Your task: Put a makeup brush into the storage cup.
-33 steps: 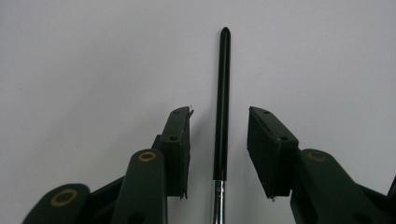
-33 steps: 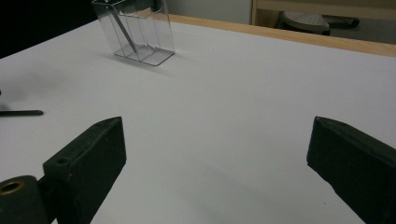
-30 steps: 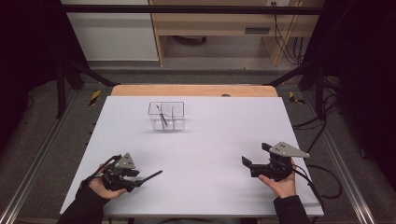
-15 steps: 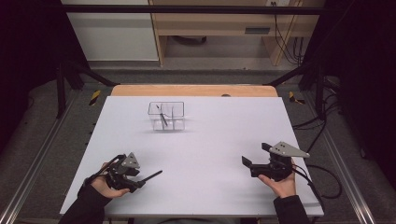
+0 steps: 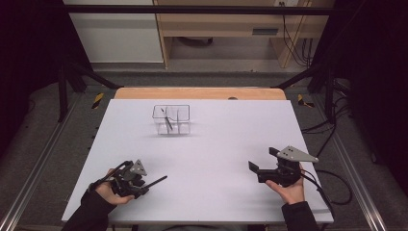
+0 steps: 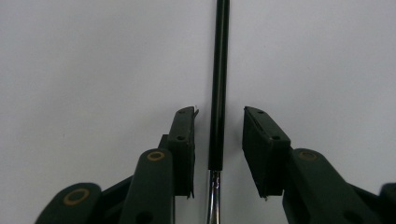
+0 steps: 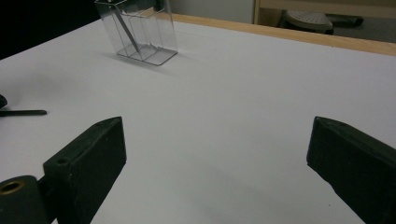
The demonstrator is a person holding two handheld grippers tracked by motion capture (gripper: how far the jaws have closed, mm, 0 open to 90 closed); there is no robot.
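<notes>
A slim utensil with a black handle (image 5: 156, 181) and a shiny metal shaft (image 6: 213, 196) lies flat on the white table (image 5: 221, 139) at the front left. My left gripper (image 5: 143, 186) rests around it, open. In the left gripper view the handle (image 6: 219, 56) runs up between the two jaws of the left gripper (image 6: 219, 114) with a gap on each side. My right gripper (image 5: 262, 159) sits at the front right, open wide with nothing between its jaws (image 7: 215, 135). Its view catches the utensil's handle tip (image 7: 23, 112) at far left.
A clear compartmented holder (image 5: 172, 120) stands at the table's middle back with one dark utensil (image 5: 167, 120) leaning inside; the right gripper view shows the holder (image 7: 140, 32) too. A wooden strip (image 5: 199, 93) edges the far side. Cables trail off the right edge.
The left hand has shifted slightly on its gripper. The utensil, the holder and the right gripper stay where they were.
</notes>
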